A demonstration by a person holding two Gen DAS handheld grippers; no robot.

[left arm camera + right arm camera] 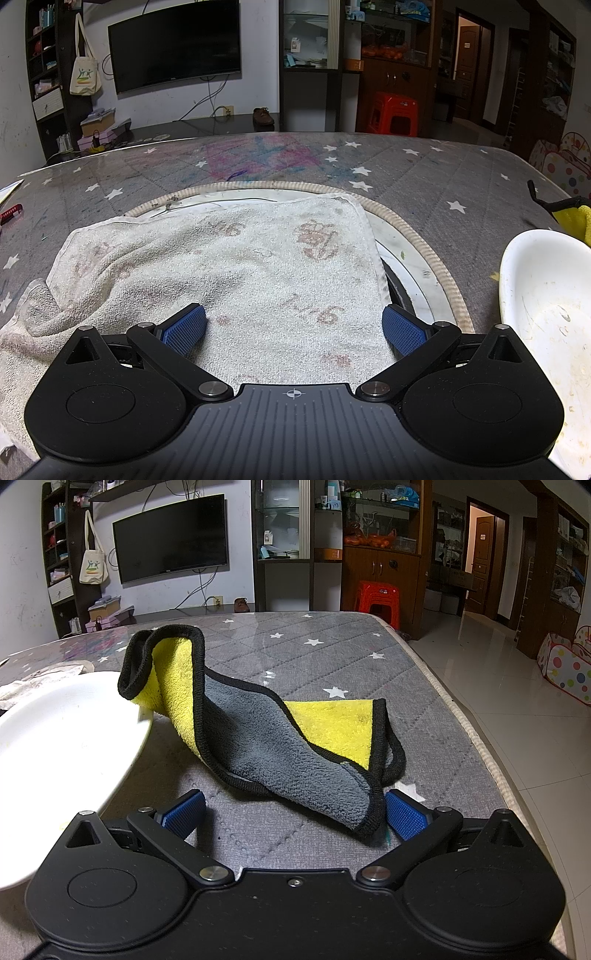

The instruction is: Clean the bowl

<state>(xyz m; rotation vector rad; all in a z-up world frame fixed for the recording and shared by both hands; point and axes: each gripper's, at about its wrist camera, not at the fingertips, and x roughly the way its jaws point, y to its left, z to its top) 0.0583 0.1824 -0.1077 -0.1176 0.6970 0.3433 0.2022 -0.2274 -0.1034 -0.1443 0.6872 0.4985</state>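
A white bowl (pixel 546 314) with yellowish food smears inside sits on the table at the right edge of the left wrist view; the right wrist view shows the bowl (pixel 62 731) at its left. My left gripper (pixel 293 328) stands open just above a stained white towel (pixel 229 266), with nothing between its blue pads. A yellow and grey cloth (pixel 266 738) with black edging lies crumpled right of the bowl, one end draped on the rim. My right gripper (pixel 295 812) is open, and the cloth's near corner lies between its fingers, close to the right pad (pixel 404 814).
The table (pixel 332 653) has a grey star-patterned cover under glass. A round turntable (pixel 413 240) with a beige rim lies under the towel. The table's right edge (pixel 476 731) drops to a tiled floor. A red item (pixel 10 213) lies at the far left.
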